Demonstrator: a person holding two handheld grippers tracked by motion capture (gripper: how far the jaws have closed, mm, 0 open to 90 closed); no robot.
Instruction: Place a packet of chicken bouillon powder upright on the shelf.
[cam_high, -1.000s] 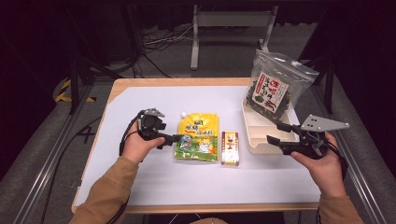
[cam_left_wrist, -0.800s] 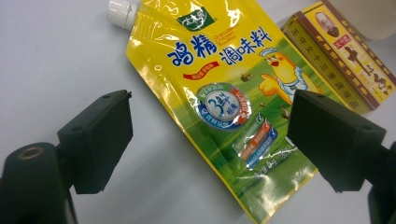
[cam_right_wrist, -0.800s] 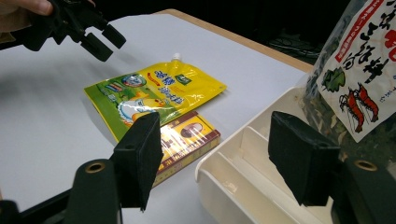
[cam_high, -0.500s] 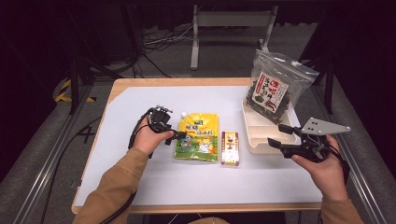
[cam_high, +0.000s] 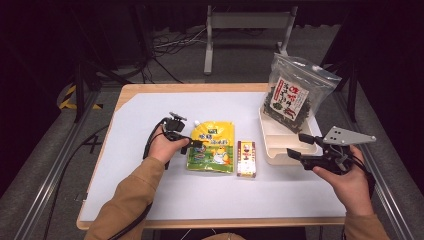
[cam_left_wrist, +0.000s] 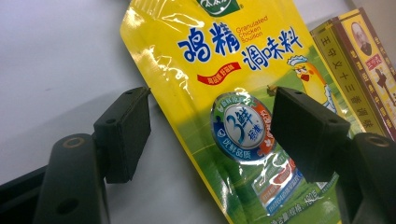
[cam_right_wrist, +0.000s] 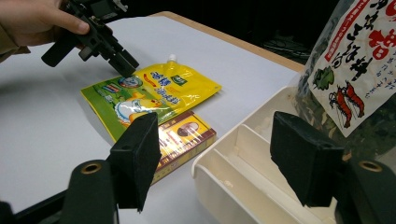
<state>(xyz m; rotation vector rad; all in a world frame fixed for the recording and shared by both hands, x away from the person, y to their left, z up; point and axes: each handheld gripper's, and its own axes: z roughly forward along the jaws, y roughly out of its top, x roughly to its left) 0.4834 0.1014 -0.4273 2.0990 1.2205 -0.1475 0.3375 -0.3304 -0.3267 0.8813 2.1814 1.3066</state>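
A yellow chicken bouillon pouch lies flat mid-table. My left gripper hovers low over its left edge. In the left gripper view the pouch runs between the jaws: one pad hangs over the white table, the other over the printed front. The jaws have just been closing and the pads stand apart from the pouch, so my left gripper is open. My right gripper is open and holds nothing, beside the white tray. From the right gripper view I see the left gripper tipped down onto the pouch.
A small red and gold box lies right of the pouch. The divided tray holds a clear bag of dried seaweed standing at its far end. The table's left half and front strip are bare white.
My left gripper has moved right and down to the pouch's left edge, and its jaws have narrowed. The right gripper has stayed in place.
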